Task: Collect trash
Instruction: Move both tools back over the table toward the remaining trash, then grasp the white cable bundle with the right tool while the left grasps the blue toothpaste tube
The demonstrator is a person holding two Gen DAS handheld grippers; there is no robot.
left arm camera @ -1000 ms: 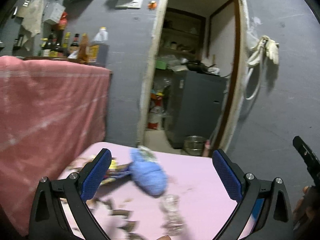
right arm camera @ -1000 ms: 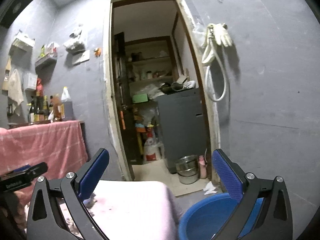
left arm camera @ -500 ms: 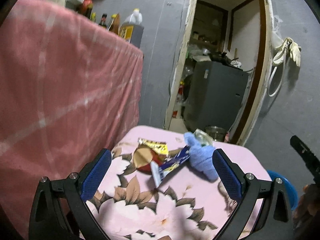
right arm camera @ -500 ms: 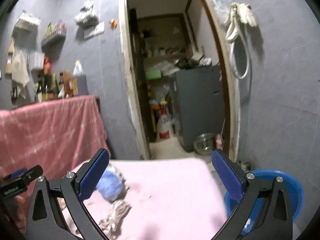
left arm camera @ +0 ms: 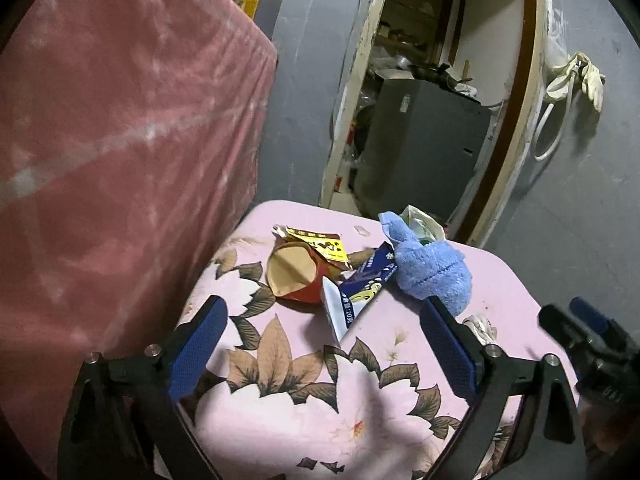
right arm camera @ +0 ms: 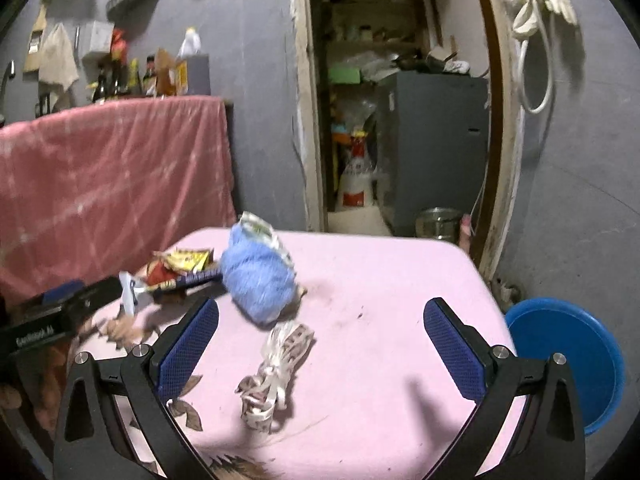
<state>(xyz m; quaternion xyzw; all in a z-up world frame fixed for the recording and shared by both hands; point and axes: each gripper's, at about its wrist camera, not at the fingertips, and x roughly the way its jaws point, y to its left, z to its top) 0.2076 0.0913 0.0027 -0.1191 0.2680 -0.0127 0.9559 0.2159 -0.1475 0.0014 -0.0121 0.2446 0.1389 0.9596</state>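
Trash lies on a pink flowered table (left arm camera: 288, 408): a red paper cup (left arm camera: 294, 276), a yellow wrapper (left arm camera: 320, 242), a blue and white wrapper (left arm camera: 356, 292) and a blue fluffy slipper (left arm camera: 430, 268). My left gripper (left arm camera: 324, 348) is open and empty, just short of the wrappers. In the right wrist view the slipper (right arm camera: 260, 276) and a crumpled white wrapper (right arm camera: 276, 368) lie on the table (right arm camera: 400, 288). My right gripper (right arm camera: 320, 350) is open and empty, with the crumpled wrapper between its fingers. A blue basin (right arm camera: 568, 356) stands on the floor at the right.
A pink cloth-covered counter (left arm camera: 120, 140) rises close at the left of the table. Behind the table an open doorway (right arm camera: 400, 100) shows a grey cabinet (right arm camera: 436, 148) and a steel pot (right arm camera: 438, 222). Bottles (right arm camera: 152, 76) stand on the counter.
Both grippers have tilted down and moved in over the table. The trash now lies closer and lower in both views. Both grippers stay open.
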